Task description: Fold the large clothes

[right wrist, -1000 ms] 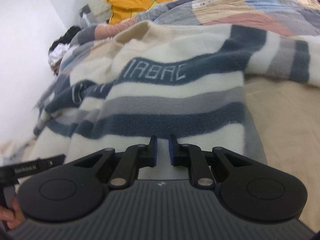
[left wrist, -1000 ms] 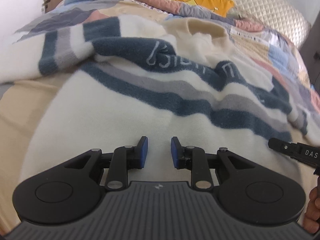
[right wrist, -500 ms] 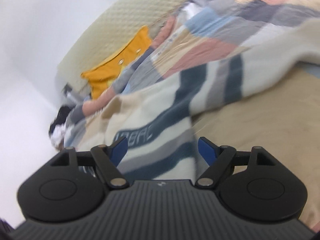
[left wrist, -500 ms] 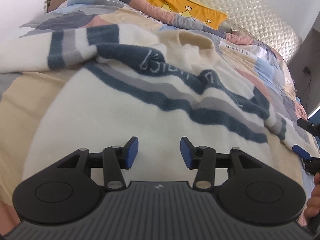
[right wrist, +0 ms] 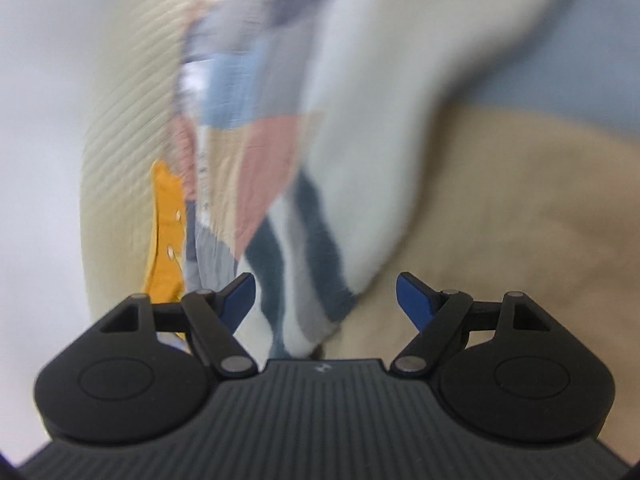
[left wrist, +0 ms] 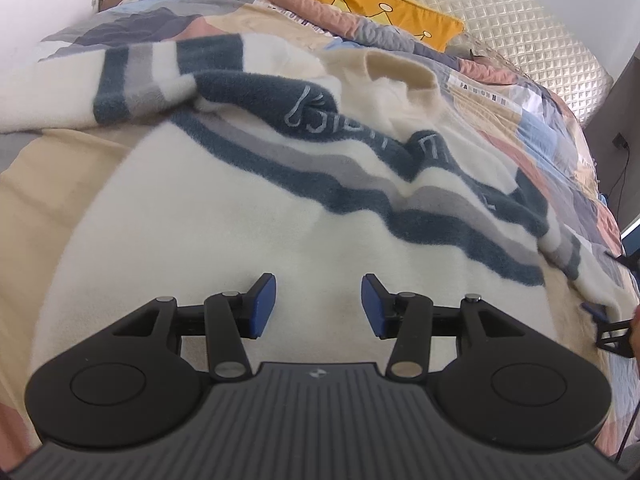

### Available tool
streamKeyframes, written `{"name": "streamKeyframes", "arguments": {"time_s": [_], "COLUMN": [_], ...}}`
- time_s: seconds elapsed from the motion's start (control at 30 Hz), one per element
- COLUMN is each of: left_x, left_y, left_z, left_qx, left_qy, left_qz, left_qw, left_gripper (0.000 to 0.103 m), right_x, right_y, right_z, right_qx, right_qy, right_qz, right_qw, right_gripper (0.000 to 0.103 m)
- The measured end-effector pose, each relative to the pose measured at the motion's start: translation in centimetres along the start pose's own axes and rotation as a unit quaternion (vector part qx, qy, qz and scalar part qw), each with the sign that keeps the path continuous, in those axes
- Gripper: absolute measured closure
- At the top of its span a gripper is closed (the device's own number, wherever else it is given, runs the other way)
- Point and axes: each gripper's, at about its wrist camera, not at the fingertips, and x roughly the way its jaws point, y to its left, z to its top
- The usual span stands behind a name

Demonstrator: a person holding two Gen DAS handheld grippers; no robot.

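Both grippers have spread apart since a second ago, when each sat nearly pinched over the fleece. Seen from the left wrist, the left gripper (left wrist: 318,306) hovers low over the plain cream lower body of the striped fleece sweater (left wrist: 248,216), its blue pads wide apart with nothing between them; the sweater lies spread on the bed's patchwork quilt (left wrist: 532,120), collar toward a yellow cushion (left wrist: 384,4) and a quilted headboard (left wrist: 520,36). At the far right edge a blue-tipped part of the right gripper (left wrist: 610,322) shows. From the right wrist, heavily blurred, the right gripper (right wrist: 325,300) stands wide open and empty, rolled sideways, pointing along a striped sleeve (right wrist: 320,216) toward the headboard.
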Motion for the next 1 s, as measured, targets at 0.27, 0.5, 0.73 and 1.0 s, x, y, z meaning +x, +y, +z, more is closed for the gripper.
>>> {"name": "streamKeyframes", "arguments": {"time_s": [0.27,0.5,0.73,1.0], "left_x": [0.1,0.8,1.3,1.3], "left_y": [0.0,0.0,-0.4,-0.3], "left_z": [-0.1,-0.3,-0.5,-0.5], "left_qx": [0.004,-0.004,0.011,0.01], "left_qy": [-0.001,0.005,0.004,0.004], "left_qz": [0.0,-0.002,0.003,0.002], "left_qw": [1.0,1.0,0.9999,0.9999], "left_gripper": [0.05,0.05,0.05,0.05], "right_x": [4.6,5.3,2.5,-2.3], "right_y": [-1.3,-2.2,-1.3,-1.8], "right_z": [2.2,4.5,6.3,6.2], "right_qx": [0.056,0.078,0.007,0.02], "right_qy": [-0.019,-0.063,-0.129,-0.234], "right_qz": [0.055,0.119,0.16,0.172], "right_qw": [0.997,0.988,0.979,0.957], "right_gripper": [0.022,0.024,0.023,0.023]}}
